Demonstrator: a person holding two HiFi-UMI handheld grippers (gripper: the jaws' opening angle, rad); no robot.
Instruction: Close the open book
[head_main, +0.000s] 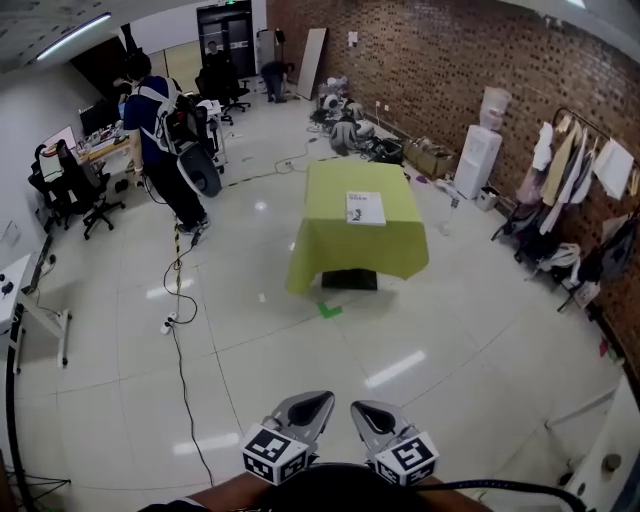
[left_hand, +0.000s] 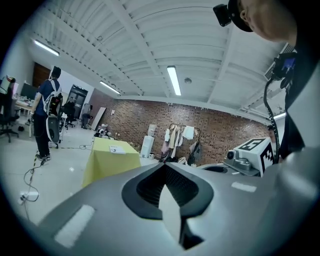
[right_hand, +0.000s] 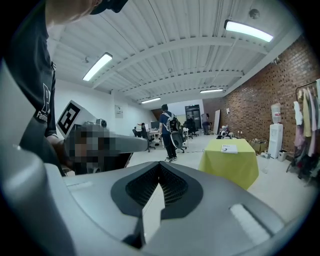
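Note:
A white book (head_main: 365, 208) lies flat on a table draped in a yellow-green cloth (head_main: 330, 250), far across the room. It is too far off to tell whether its pages are open. Both grippers hang side by side at the bottom of the head view, well short of the table. My left gripper (head_main: 310, 408) is shut with nothing in it, and so is my right gripper (head_main: 372, 412). The left gripper view has the book (left_hand: 117, 149) small at the left, beyond the closed left gripper (left_hand: 164, 166). In the right gripper view the book (right_hand: 229, 148) lies at the right, past the closed right gripper (right_hand: 160, 166).
A person with a backpack (head_main: 165, 130) stands left of the table. A black cable (head_main: 180, 330) runs across the shiny floor, and a green tape mark (head_main: 330, 310) lies before the table. Along the brick wall are a water dispenser (head_main: 478, 160) and a clothes rack (head_main: 585, 170). Desks and chairs (head_main: 70, 180) are at the left.

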